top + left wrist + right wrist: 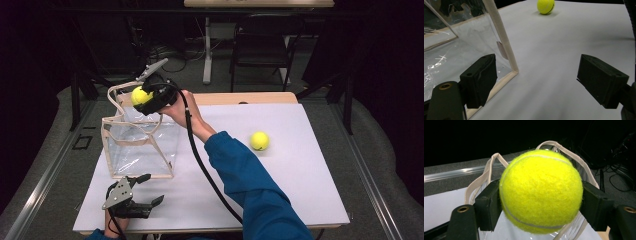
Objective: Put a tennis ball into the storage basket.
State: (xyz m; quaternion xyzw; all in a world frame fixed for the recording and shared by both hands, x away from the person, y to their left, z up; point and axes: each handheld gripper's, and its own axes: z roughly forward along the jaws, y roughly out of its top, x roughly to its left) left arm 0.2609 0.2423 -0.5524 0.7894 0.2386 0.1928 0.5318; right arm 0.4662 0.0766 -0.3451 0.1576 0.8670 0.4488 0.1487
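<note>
— High view count? 
— Two tennis balls, one clear bag (pixel 142 145), two grippers. 
— Right gripper (pixel 145 97)? 
— Pinching one tennis ball (pixel 541 191) between its jaws, above the bag's mouth. 
— Left gripper (pixel 148 189)? 
— Spread, empty, bag just beside it; second ball (pixel 259 140) well apart on the table (pixel 300 190).

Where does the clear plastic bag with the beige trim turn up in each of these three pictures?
High view: clear bag stands left of centre.
Left gripper view: bag at left.
Right gripper view: bag behind and below the held ball.
Shared landmark: its beige trim.
</note>
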